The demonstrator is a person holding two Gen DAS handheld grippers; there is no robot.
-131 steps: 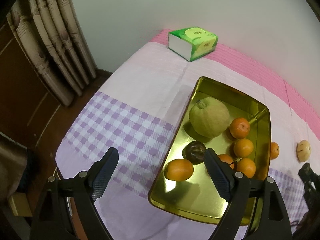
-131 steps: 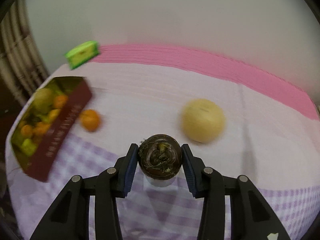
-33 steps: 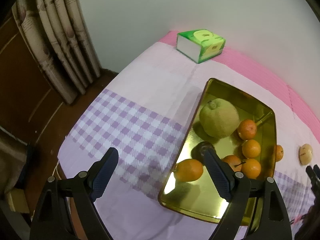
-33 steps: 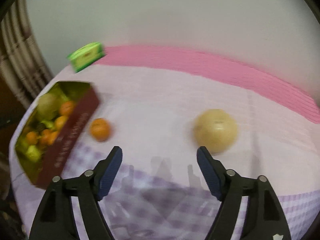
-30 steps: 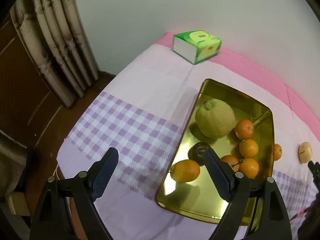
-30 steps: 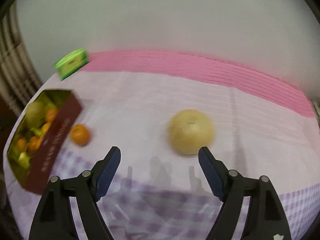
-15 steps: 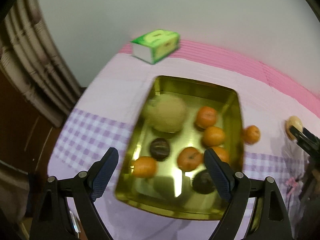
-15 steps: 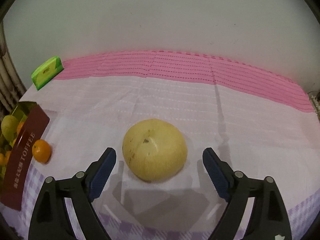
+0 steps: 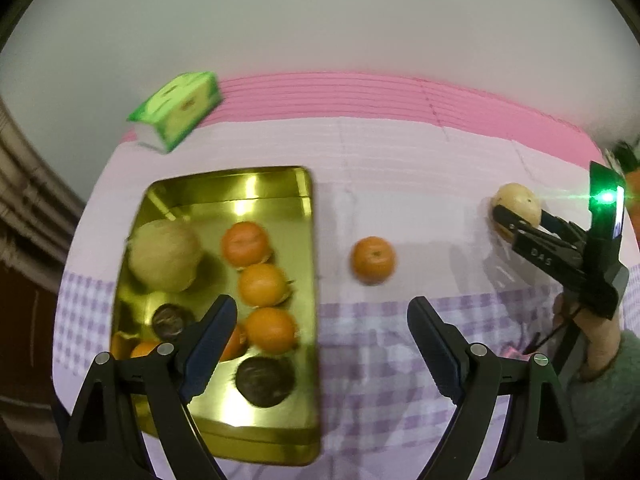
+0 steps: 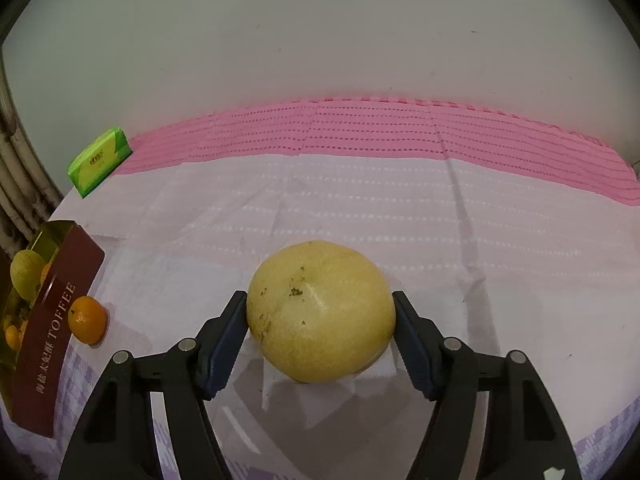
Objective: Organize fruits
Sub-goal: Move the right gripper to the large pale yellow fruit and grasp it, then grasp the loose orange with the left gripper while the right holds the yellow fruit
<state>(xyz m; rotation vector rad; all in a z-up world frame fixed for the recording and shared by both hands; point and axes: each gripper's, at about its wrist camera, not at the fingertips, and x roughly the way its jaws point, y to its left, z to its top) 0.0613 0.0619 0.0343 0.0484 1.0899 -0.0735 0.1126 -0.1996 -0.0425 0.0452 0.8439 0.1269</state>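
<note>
Blue-padded right tongs [image 10: 320, 314] sit either side of the yellow pear [image 10: 320, 312], pads touching or nearly touching its flanks at the widest part; a full clamp cannot be confirmed. Pear rests on the pale cloth [image 10: 360, 208], well apart from the tin [image 10: 60, 320]. Grip at the equator probably because a round fruit would squirt out otherwise. Left tongs [image 9: 322, 332] spread wide, holding nothing, hovering over the tin's right edge, likely lined up on the loose orange [image 9: 373, 260] just beside the tin. Tin [image 9: 308, 184] holds oranges, two dark fruits and a green pear. Green tissue pack [image 9: 178, 110] at far corner.
</note>
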